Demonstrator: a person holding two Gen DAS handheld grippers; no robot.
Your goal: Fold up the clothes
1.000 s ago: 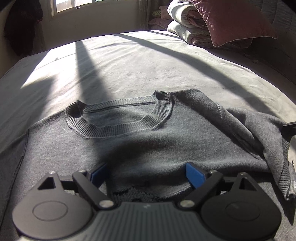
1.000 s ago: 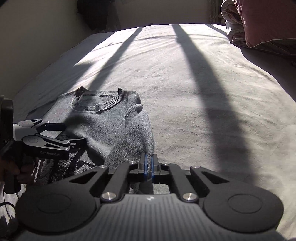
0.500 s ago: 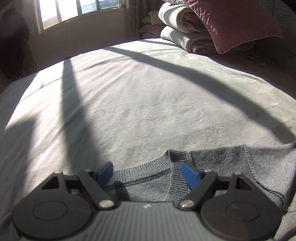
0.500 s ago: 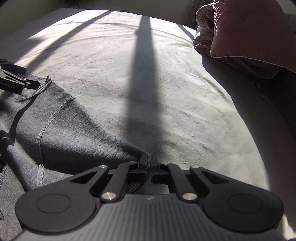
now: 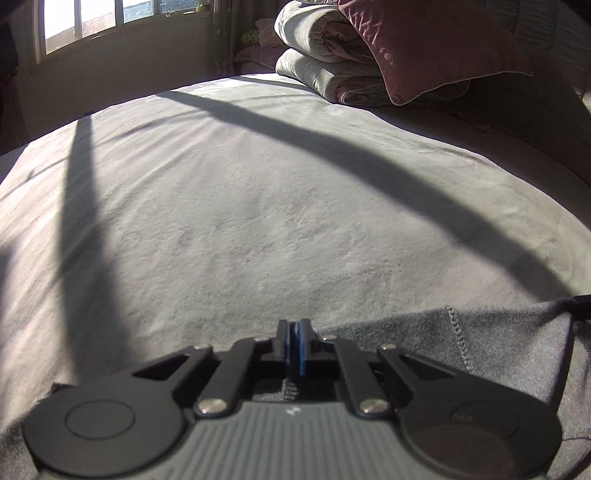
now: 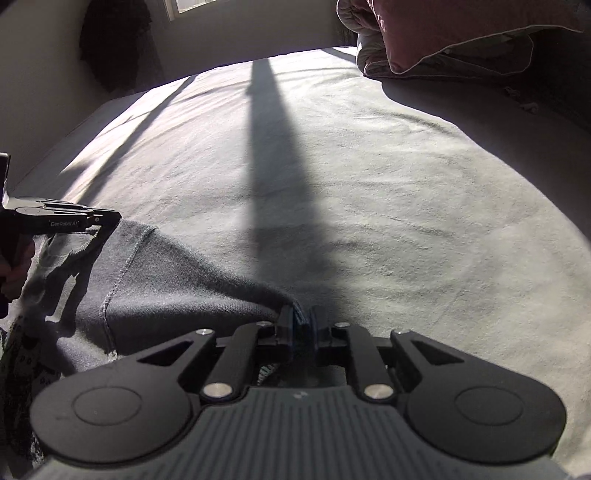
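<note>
A grey knit sweater point(image 6: 166, 280) lies on the bed at the near edge; it also shows in the left wrist view point(image 5: 480, 343). My left gripper point(image 5: 294, 345) is shut on the sweater's top edge near the collar; it also shows in the right wrist view point(image 6: 107, 218) at the far left. My right gripper point(image 6: 301, 328) has its pads nearly together with a fold of the sweater's shoulder or sleeve edge pinched between them. The sweater's body is mostly hidden under both grippers.
The bed point(image 5: 258, 203) is covered with a pale grey sheet crossed by long shadows. A folded duvet point(image 5: 325, 62) and a pink pillow point(image 5: 432, 44) lie at the far right. A window point(image 5: 92, 18) and dark hanging clothes point(image 6: 114, 48) are at the back.
My left gripper has moved forward past the collar and closed on the sweater's top edge. My right gripper keeps its hold and has pulled the sleeve side outward, spreading the fabric.
</note>
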